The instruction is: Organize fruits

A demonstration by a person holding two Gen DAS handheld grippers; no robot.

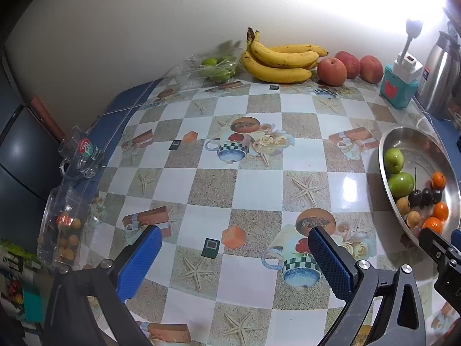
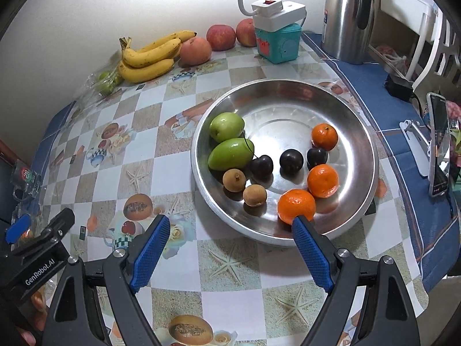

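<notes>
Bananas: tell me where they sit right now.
In the right wrist view the bananas lie at the back left of the table against the wall, between the clear box of green fruit and the nearest red apple.

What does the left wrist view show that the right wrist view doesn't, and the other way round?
Only the left wrist view clearly shows the clear box of small brown fruits at the table's left edge.

Only the right wrist view shows the whole steel bowl, with all three mandarins in full, and the phone on a stand.

Both show the bananas, red apples, green fruits, teal box, steel flask and glass mug. Both grippers, left and right, are open and empty.
</notes>
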